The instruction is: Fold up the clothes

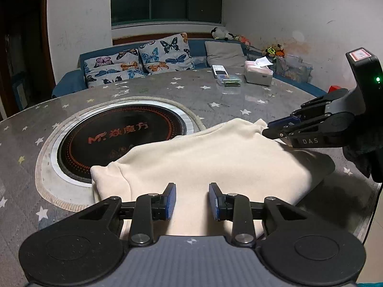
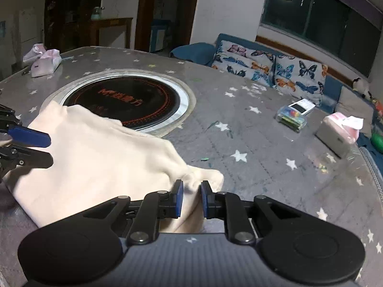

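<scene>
The cream garment is lying partly folded on the worktop, left gripper hovering spread, right gripper spreading around a bunched corner, further folds likely remaining.

cream garment on table, left gripper parted

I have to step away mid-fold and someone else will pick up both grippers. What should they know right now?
Left gripper: open, over the near edge of the cream garment, holding nothing.
Right gripper: jaws partly closed around a bunched corner of the garment; a firm grip cannot be confirmed.
Garment: on the starry table, already folded into a compact bundle, one corner overlapping the round cooktop.
Left to do: probably finish or tidy the last fold and flatten it.
</scene>
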`<control>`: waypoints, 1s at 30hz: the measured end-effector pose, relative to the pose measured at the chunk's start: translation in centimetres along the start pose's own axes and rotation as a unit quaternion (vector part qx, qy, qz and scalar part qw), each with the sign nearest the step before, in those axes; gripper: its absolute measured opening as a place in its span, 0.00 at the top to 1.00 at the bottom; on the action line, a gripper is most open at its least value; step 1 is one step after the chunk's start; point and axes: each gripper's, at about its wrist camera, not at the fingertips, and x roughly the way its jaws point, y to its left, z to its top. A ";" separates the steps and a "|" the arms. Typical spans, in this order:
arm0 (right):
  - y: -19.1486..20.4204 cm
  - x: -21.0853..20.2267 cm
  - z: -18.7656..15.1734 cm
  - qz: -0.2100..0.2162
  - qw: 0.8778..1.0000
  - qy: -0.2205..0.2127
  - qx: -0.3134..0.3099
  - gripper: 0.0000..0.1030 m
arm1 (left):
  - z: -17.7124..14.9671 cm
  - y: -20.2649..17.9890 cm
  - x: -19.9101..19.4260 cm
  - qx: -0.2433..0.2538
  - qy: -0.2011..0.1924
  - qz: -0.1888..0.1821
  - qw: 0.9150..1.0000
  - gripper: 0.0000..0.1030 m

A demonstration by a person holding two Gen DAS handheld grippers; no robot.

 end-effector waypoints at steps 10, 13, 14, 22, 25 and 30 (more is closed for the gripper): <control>0.1 0.0 0.6 -0.036 0.999 0.004 -0.021 0.96 | 0.5 0.5 0.1 -0.006 -0.001 -0.001 1.000 0.66; -0.4 0.5 0.3 -0.029 1.000 0.011 -0.007 0.93 | 1.2 0.8 0.3 -0.009 -0.003 0.000 1.000 0.66; -0.7 0.2 0.5 -0.024 1.000 0.009 0.002 0.91 | 1.4 0.8 0.3 -0.010 -0.004 0.000 1.000 0.66; -1.0 -0.6 3.2 0.047 0.998 -0.017 0.037 0.91 | 3.6 1.6 1.8 -0.028 -0.007 0.003 1.000 0.70; -0.4 0.6 4.1 0.071 0.996 -0.020 0.041 0.91 | 4.7 1.8 3.4 -0.039 -0.003 0.007 0.999 0.74; 0.2 3.0 4.6 0.089 0.994 -0.010 0.057 0.91 | 5.1 1.9 5.4 -0.045 0.009 0.010 0.999 0.74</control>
